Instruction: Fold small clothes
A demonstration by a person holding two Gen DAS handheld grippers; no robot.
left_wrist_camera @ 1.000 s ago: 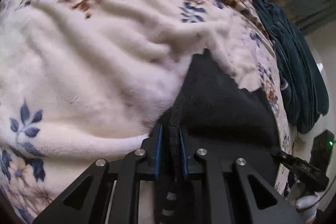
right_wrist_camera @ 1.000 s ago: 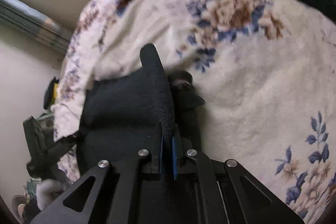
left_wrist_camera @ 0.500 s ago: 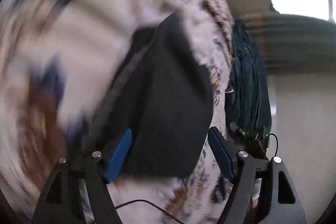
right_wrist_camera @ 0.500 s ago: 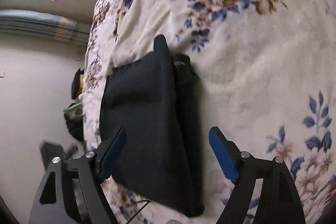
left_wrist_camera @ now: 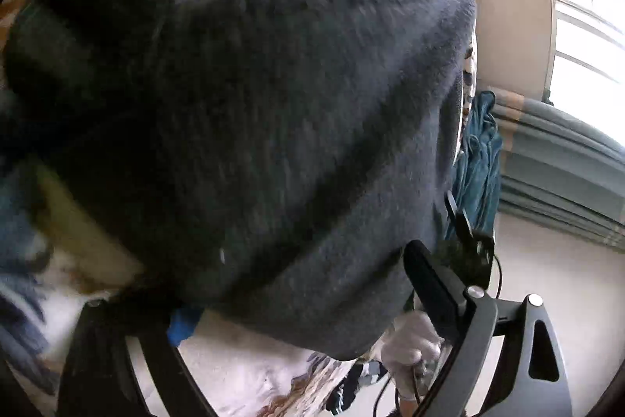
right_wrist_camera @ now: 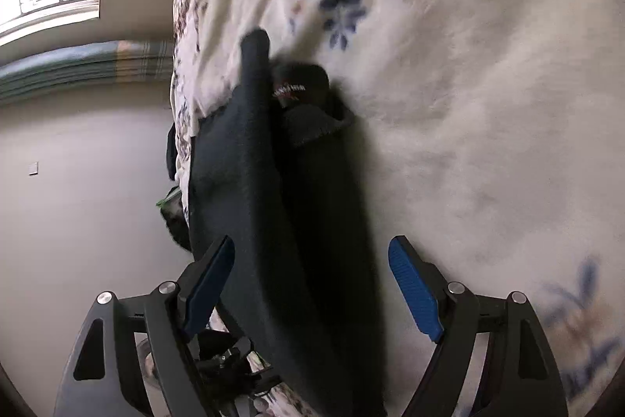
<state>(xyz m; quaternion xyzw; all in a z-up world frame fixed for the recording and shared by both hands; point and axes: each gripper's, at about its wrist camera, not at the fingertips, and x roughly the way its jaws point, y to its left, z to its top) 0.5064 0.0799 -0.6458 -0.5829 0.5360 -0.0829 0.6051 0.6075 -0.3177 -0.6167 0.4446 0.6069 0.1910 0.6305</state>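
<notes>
One dark folded garment (right_wrist_camera: 297, 206) lies along the left edge of the floral blanket (right_wrist_camera: 468, 104), its small label facing up near the far end. It runs right between the spread jaws of the right gripper (right_wrist_camera: 312, 284), neither blue pad touching it. In the left wrist view the same dark cloth (left_wrist_camera: 254, 104) fills the frame, blurred and very close, sitting between the left gripper's (left_wrist_camera: 300, 296) two parted fingers, with no grip on it. One teal garment (left_wrist_camera: 478, 159) hangs off the blanket's far edge.
</notes>
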